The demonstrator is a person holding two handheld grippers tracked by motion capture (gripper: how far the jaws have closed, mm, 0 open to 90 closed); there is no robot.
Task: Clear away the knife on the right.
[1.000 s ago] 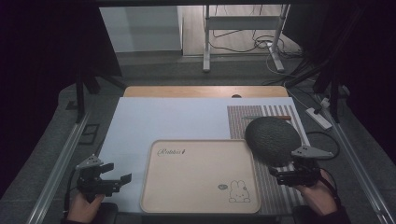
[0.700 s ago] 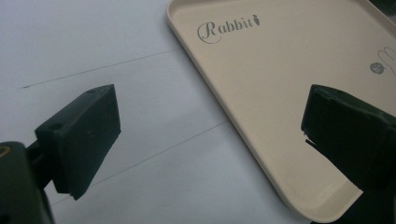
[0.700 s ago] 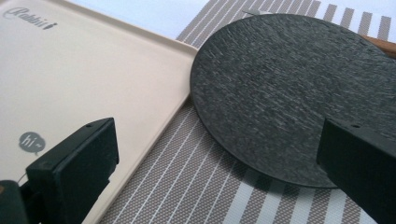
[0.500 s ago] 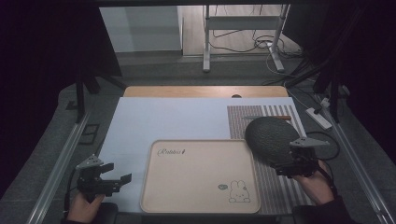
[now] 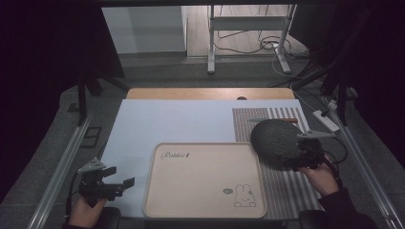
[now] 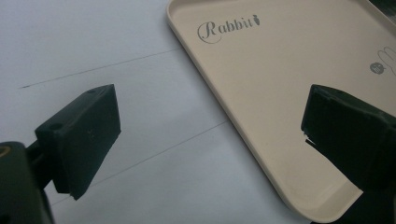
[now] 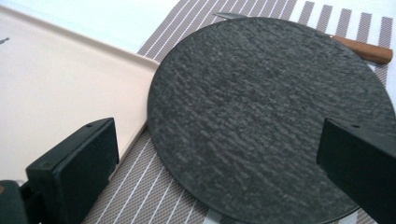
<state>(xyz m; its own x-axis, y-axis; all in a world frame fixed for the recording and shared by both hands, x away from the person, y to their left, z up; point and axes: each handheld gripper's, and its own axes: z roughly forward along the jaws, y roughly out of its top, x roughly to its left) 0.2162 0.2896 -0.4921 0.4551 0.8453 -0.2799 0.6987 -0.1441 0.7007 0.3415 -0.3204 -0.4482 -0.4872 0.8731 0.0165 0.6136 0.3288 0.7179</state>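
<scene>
A dark, rough-surfaced round plate [image 5: 276, 140] lies on a grey striped placemat [image 5: 286, 191] at the right. Behind it lies a knife with a wooden handle [image 5: 288, 120]. A beige tray [image 5: 205, 179] printed with a rabbit sits at the front centre. My right gripper [image 5: 290, 162] is open at the plate's near right edge. In the right gripper view the plate [image 7: 261, 107] spreads between and beyond the jaws of the gripper [image 7: 219, 154]. My left gripper [image 5: 123, 183] is open and holds nothing, left of the tray. In the left gripper view the gripper [image 6: 210, 130] hangs over the tray's corner [image 6: 280, 70].
A pale blue-white mat [image 5: 181, 124] covers the wooden table [image 5: 210, 93]. A white power strip [image 5: 326, 120] lies off the table's right edge. Metal rails run along both sides. The knife handle [image 7: 364, 49] pokes out past the plate's far rim.
My right gripper has moved away from the person, up along the plate's near right edge. The left gripper, tray and plate have stayed put.
</scene>
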